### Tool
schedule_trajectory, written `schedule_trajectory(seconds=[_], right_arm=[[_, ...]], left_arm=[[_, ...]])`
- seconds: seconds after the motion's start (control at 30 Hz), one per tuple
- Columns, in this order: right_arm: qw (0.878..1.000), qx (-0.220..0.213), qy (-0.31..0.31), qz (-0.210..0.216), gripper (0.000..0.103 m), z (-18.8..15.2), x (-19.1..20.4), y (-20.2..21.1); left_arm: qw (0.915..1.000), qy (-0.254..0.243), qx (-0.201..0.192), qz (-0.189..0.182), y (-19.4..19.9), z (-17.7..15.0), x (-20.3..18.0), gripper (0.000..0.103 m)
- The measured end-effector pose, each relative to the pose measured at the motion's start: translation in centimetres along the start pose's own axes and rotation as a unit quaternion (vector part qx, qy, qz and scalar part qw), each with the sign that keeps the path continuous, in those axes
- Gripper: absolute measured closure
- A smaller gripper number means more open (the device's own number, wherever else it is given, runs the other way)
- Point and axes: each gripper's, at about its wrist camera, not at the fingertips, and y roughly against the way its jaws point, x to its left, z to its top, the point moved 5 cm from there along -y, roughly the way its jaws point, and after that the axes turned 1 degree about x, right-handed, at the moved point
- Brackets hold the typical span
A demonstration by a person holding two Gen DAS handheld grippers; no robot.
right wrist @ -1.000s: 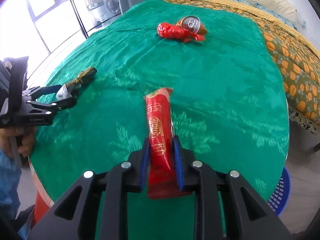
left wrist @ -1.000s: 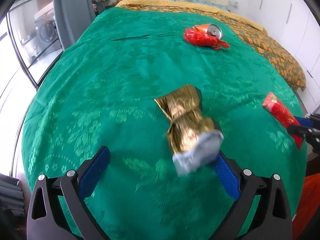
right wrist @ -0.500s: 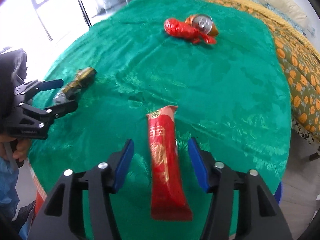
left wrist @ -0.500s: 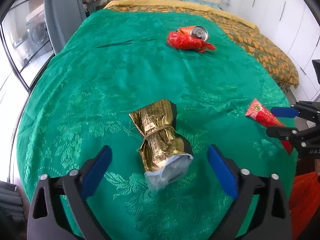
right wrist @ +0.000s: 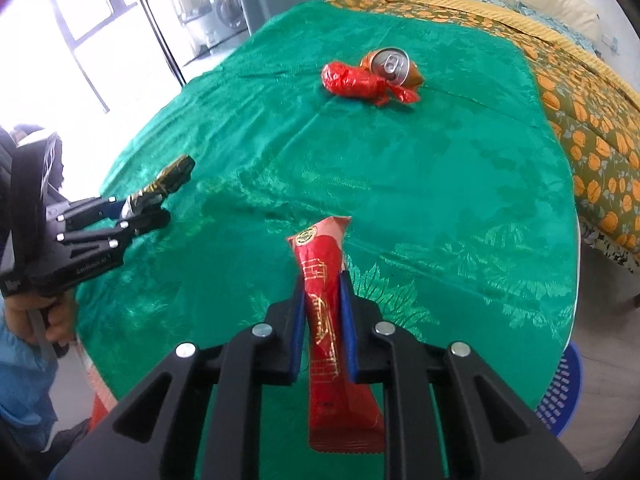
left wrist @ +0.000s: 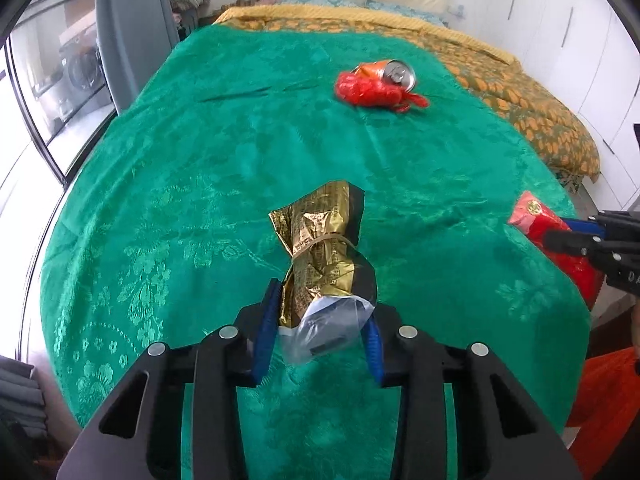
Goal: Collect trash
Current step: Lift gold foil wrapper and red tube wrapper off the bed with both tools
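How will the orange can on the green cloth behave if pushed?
The orange can lies on its side, so it would probably roll. It looks dented, likely empty and light. The crumpled red wrapper against it may block rolling that way.

Four trash items: one gold wrapper (left wrist: 320, 240) at 6 o'clock, one long red packet (right wrist: 326, 304), one crumpled red wrapper (left wrist: 370, 90) at 12 o'clock, one orange can (left wrist: 390, 73) touching it. One blue basket (right wrist: 560, 388).
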Motion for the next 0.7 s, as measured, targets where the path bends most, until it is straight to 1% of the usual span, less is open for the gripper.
schedule_trajectory(seconds=[0.27,0.4,0.53,0.7], right_arm=[[0.998,-0.032,-0.036,0.032,0.088,-0.1,-0.3,1.5],[0.997,-0.045,-0.049,0.043,0.088,-0.3,-0.9,2.2],[0.994,-0.062,-0.073,0.051,0.088,-0.7,-2.3,3.0],[0.99,-0.078,-0.101,0.057,0.088,-1.5,-5.0,4.3]], left_arm=[[0.9993,-0.005,-0.009,-0.035,1.5,-0.4,-3.3,0.067],[0.9983,-0.014,-0.014,-0.055,2.0,-0.2,-6.0,0.067],[0.9968,-0.021,-0.02,-0.075,2.2,0.2,-8.6,0.067],[0.9946,-0.044,-0.011,-0.094,1.1,0.5,-12.9,0.067]])
